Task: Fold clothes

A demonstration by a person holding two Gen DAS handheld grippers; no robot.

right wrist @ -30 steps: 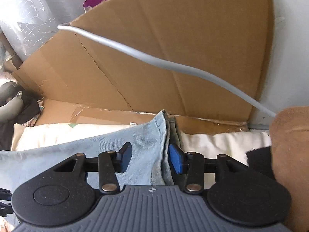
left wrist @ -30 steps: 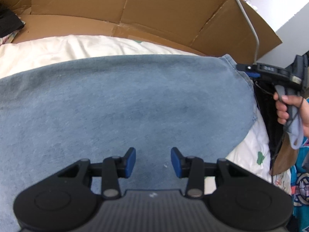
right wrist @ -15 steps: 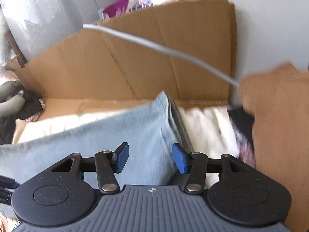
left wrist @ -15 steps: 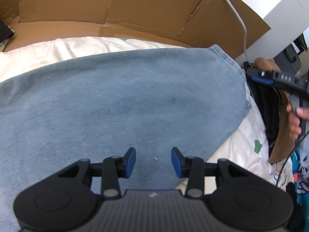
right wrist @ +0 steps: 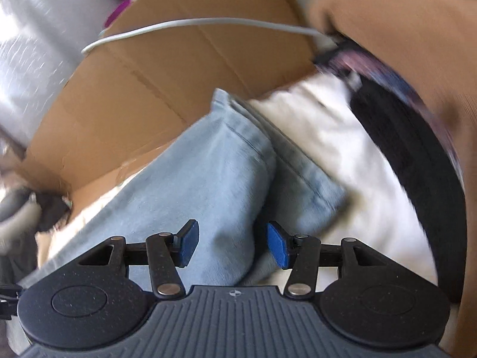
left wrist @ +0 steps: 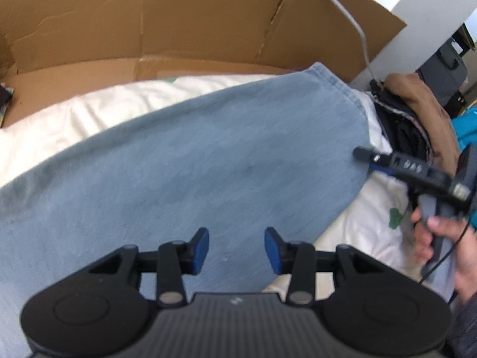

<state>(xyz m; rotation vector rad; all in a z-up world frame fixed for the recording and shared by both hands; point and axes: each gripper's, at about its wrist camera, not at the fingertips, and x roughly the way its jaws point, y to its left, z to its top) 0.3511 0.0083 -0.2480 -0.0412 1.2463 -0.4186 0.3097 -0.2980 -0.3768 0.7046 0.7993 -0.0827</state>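
A light blue garment lies spread flat on a white sheet. My left gripper hovers open above its near part, with nothing between the blue pads. In the left wrist view the right gripper, held by a person's hand, reaches the garment's right edge from the side. In the right wrist view my right gripper stands open just over the doubled, hemmed edge of the garment. Cloth lies below its gap, and the pads do not press on it.
A brown cardboard wall rises behind the sheet. A grey cable hangs across the cardboard. A pile of brown and dark clothes sits right of the garment, close to the right gripper. The white sheet shows between garment and pile.
The right gripper slid from the garment's far right corner along its right edge toward the near side, rolling and widening its jaws slightly. The left gripper rose a little, still open.
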